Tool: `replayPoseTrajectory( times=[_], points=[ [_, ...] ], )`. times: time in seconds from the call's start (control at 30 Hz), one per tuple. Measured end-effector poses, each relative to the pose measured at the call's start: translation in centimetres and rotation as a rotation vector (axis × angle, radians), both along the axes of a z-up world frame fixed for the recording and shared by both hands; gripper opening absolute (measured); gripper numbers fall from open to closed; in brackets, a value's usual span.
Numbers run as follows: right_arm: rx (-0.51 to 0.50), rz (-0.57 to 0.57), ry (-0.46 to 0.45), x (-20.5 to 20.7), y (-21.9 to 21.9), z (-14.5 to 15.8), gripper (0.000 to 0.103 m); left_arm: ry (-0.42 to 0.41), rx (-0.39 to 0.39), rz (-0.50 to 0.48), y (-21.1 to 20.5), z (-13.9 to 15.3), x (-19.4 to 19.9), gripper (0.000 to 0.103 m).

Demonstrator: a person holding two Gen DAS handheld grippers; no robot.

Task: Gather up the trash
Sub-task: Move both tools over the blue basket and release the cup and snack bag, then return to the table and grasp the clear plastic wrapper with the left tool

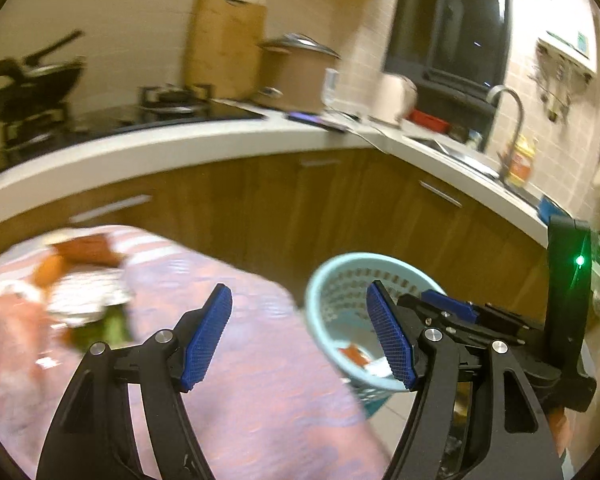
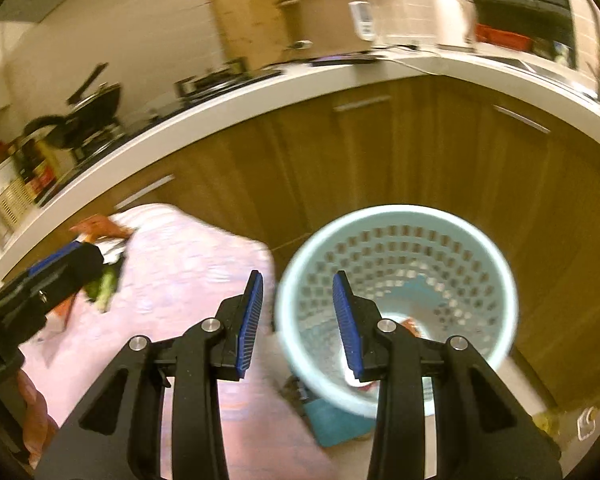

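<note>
Hovering over a surface draped in a pink cloth [image 1: 236, 344], the left claw [image 1: 300, 338] has its blue-padded fingers spread apart and grips nothing. A blurred pile of trash [image 1: 80, 292] lies on the cloth near its far left edge: orange scraps, a white patterned wrapper and something green. Beyond the cloth's right edge stands a pale blue perforated basket [image 1: 324, 304], and small bits of trash [image 1: 356, 354] in orange and white lie at its bottom.

From the right wrist camera, the right claw [image 2: 298, 324] also has its fingers apart and empty, poised above the gap between the cloth [image 2: 204, 272] and the basket [image 2: 496, 280]. The basket sits just beside the cloth's right edge, on a tiled floor. The left claw [image 2: 64, 262] shows at the left of this view, near the trash pile [image 2: 104, 284] at the cloth's far left corner.

Behind everything runs a curved white bench [image 1: 204, 140] over brown wooden cupboard doors [image 1: 300, 208]. On the bench are a black wok [image 1: 32, 84] on a stove, a wooden cutting board [image 1: 224, 44] leaning on the wall, a large lidded pot [image 1: 296, 68] and a sink tap [image 1: 508, 112]. Both views are motion-blurred.
</note>
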State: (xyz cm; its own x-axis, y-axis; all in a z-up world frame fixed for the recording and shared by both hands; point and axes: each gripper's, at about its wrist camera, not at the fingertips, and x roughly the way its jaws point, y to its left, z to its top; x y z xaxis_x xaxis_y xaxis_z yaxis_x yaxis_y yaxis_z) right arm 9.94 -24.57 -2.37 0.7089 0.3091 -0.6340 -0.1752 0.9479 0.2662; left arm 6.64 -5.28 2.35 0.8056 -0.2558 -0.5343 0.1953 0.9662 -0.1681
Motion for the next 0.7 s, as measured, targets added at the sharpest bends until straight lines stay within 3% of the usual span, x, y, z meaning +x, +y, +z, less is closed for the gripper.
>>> replayPoseTrajectory(
  times=[0.13, 0.43, 0.53, 0.7],
  points=[
    [0.001, 0.087, -0.010, -1.0, 4.6, 0.0, 0.033, -0.014, -0.008, 0.097, 4.0, 0.7, -2.1, 0.069],
    [-0.003, 0.245, 0.030, -2.4, 13.7, -2.5, 0.033, -0.014, -0.008, 0.349, 14.6, 0.3, -6.9, 0.084],
    [-0.025, 0.261, 0.043, -2.6, 15.3, -3.3, 0.033, 0.002, -0.004, 0.435, 18.9, -0.3, -8.0, 0.086],
    [-0.056, 0.254, 0.029, -2.8, 15.7, -3.4, 0.033, 0.057, -0.039, 0.474, 22.9, -2.1, -7.5, 0.087]
  ],
)
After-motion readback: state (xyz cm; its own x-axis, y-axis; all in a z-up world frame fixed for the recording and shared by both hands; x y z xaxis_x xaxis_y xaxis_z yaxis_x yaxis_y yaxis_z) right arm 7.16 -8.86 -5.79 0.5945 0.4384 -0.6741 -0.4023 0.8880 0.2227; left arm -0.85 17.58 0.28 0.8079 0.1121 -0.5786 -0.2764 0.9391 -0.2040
